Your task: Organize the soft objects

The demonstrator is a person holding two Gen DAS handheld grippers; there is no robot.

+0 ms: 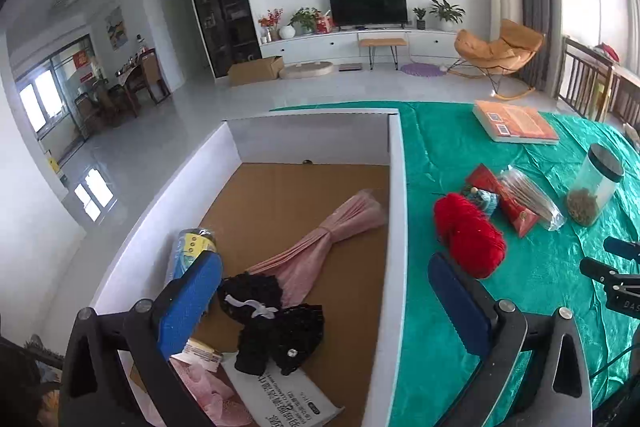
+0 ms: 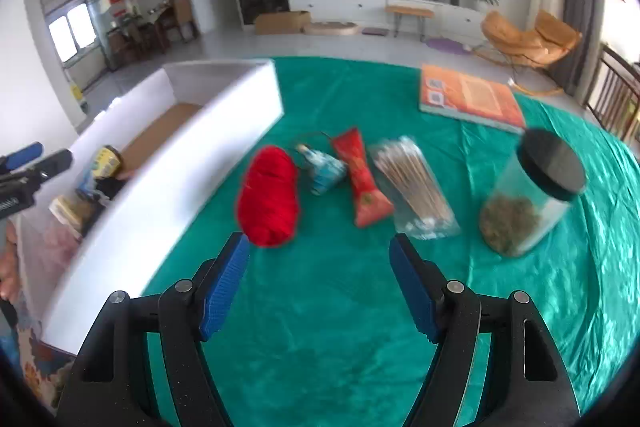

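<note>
Left gripper (image 1: 324, 291): jaws spread wide, nothing between them, hanging over the near end of the white box (image 1: 396, 187).
Right gripper (image 2: 320, 285): jaws open and empty, above bare green cloth (image 2: 320, 347) on the counter, just short of the red yarn (image 2: 269, 197).
Inside the box: a black lace piece (image 1: 276, 323) with a white bow, a pink pleated cloth (image 1: 320, 243), a blue-and-yellow roll (image 1: 192, 251) and a white packet (image 1: 280, 399) printed with Chinese characters (too distorted to read).
On the cloth: red yarn, a small blue pouch (image 2: 324, 169), a red brocade pouch (image 2: 366, 179), a clear bag of sticks (image 2: 414, 187), a black-lidded jar (image 2: 528, 195).
Far side: an orange book (image 2: 470, 99), its lettering unreadable.
Right gripper body: shows "DAS" in the left view.
</note>
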